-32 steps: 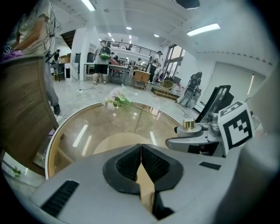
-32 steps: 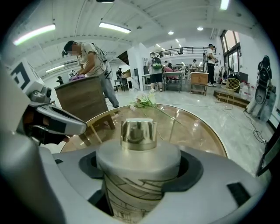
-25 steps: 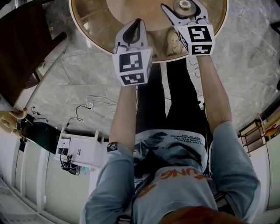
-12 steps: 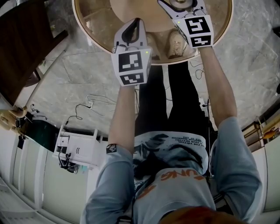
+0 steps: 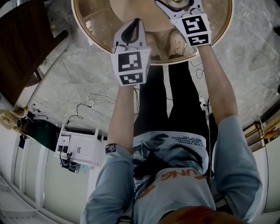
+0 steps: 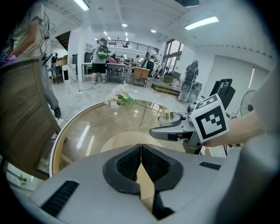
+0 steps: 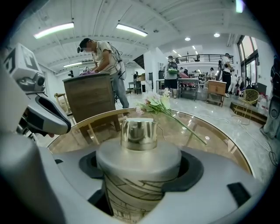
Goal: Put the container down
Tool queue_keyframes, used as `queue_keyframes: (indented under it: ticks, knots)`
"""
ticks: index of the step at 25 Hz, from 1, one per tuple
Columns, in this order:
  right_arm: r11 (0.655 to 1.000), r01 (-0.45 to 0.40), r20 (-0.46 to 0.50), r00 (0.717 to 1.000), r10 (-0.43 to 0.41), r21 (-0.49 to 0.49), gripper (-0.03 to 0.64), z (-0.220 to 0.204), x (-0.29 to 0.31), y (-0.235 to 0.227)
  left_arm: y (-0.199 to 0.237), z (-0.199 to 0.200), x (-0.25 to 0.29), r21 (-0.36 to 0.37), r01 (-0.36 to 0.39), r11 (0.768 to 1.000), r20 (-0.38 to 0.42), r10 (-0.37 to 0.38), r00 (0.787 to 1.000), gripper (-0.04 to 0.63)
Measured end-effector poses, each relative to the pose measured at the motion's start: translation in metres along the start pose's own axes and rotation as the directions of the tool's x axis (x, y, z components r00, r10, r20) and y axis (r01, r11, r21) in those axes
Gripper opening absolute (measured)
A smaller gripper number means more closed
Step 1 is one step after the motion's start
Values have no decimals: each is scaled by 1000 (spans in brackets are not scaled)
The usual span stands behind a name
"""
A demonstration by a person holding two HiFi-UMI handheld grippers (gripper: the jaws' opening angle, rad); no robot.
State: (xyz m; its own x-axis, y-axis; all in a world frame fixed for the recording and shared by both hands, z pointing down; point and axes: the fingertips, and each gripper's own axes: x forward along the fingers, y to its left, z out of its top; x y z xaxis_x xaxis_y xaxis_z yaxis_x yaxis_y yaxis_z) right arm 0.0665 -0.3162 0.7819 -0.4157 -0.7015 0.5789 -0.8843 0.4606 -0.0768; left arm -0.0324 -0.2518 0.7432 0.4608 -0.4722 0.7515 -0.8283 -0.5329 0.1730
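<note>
The container (image 7: 131, 197) is a patterned jar with a grey lid and a gold knob (image 7: 138, 133). My right gripper (image 7: 140, 167) is shut on it, one pad on each side below the lid. It is held upright over the round glass table (image 5: 94, 30). In the head view the right gripper (image 5: 178, 3) is at the top edge and the jar is mostly cut off. My left gripper (image 5: 138, 22) is shut with nothing in it, over the table's near rim. The left gripper view shows the right gripper (image 6: 175, 129) with the jar's knob (image 6: 168, 115).
A bunch of flowers (image 7: 159, 105) lies on the far side of the table. A dark wooden cabinet (image 5: 22, 48) stands at the left. A white device (image 5: 78, 148) and cables lie on the marble floor. People stand in the background.
The right gripper has moved away from me with the container, toward the top edge of the head view. The left gripper has stayed in place.
</note>
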Motion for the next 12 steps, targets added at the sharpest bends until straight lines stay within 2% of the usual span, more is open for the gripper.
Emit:
queue_keyframes:
  ticks: [6, 12]
  knots:
    - [994, -3, -88, 996, -6, -106, 370, -12, -7, 5, -2, 2, 0, 9, -1, 1000, 0, 1, 1000, 29]
    - [990, 18, -134, 990, -37, -139, 376, -30, -20, 4, -14, -5, -3, 18, 6, 1000, -3, -6, 1000, 29]
